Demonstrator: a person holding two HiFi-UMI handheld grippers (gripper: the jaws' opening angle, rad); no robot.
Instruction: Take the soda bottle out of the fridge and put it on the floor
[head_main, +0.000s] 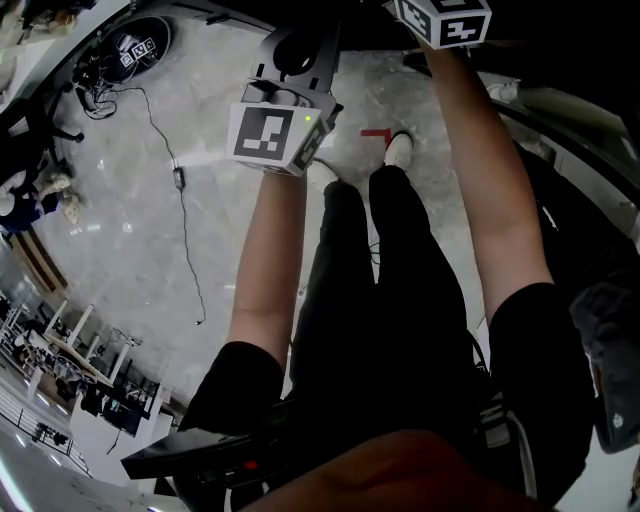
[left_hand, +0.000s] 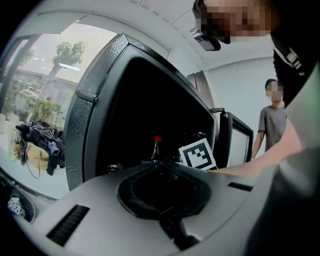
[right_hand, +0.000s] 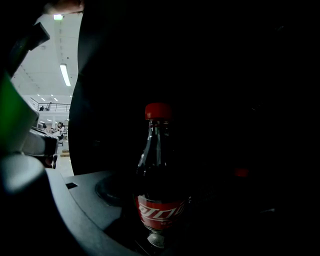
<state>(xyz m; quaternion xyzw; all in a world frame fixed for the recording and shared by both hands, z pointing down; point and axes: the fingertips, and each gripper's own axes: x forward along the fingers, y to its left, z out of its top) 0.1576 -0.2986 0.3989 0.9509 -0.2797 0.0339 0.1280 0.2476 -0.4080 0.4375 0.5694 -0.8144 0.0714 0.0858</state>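
The fridge (left_hand: 87, 115) stands open at the front; the upright soda bottle (right_hand: 159, 170) stands just inside the opening.

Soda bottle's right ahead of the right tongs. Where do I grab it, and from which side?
Take the soda bottle around its labelled body, below the tapering neck, coming in level from the front. It stands upright, and that wider straight section should slip less than the neck.

- A thin black cable (head_main: 178, 176) trails off to my left.
- A short red tape mark (head_main: 375, 132) lies ahead of me.
- A person in a grey T-shirt (left_hand: 271, 125) stands in the background.
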